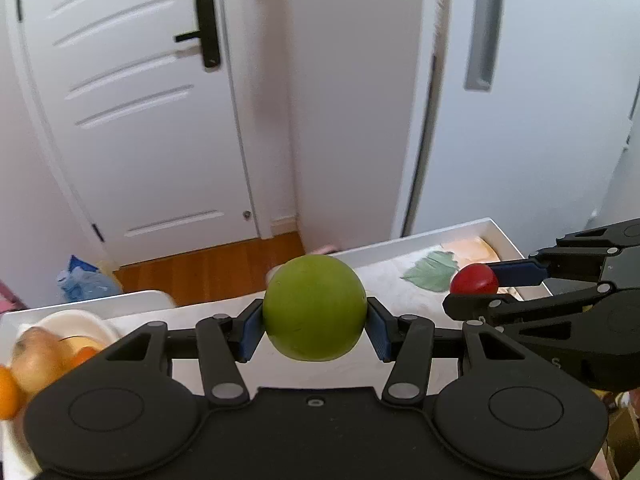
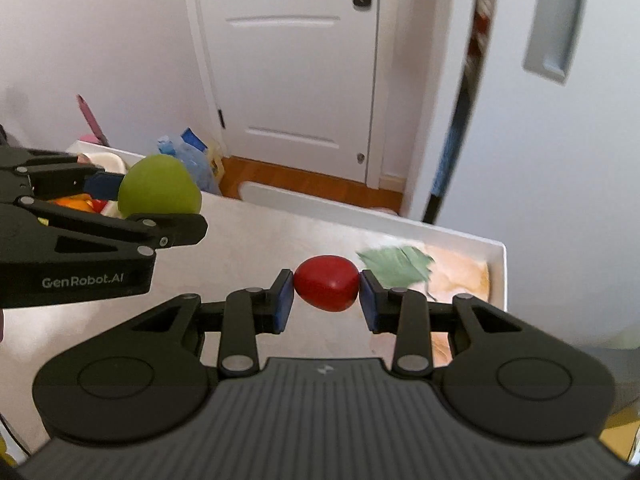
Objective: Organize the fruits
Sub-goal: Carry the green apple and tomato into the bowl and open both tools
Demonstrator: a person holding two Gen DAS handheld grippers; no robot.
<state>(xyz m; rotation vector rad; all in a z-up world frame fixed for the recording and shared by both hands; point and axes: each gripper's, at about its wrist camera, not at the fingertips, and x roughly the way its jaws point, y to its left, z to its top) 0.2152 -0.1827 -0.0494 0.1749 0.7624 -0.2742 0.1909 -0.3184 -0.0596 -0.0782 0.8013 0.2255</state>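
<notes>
Fruit is in both tools: one round green apple is clamped between the blue pads of the left gripper, and one small glossy red fruit is pinched between the pads of the right gripper. Both are held up off the pale tabletop, the apple to the left of the red fruit and well apart from it. At the left edge stands a white bowl with several more pieces, a yellowish one and two orange ones among them. On the right lies a white rimmed tray printed with one green leaf. Between bowl and tray the tabletop shows bare. Beyond the table's far edge are wooden floor, one white panelled door and a blue-and-clear plastic bag.
</notes>
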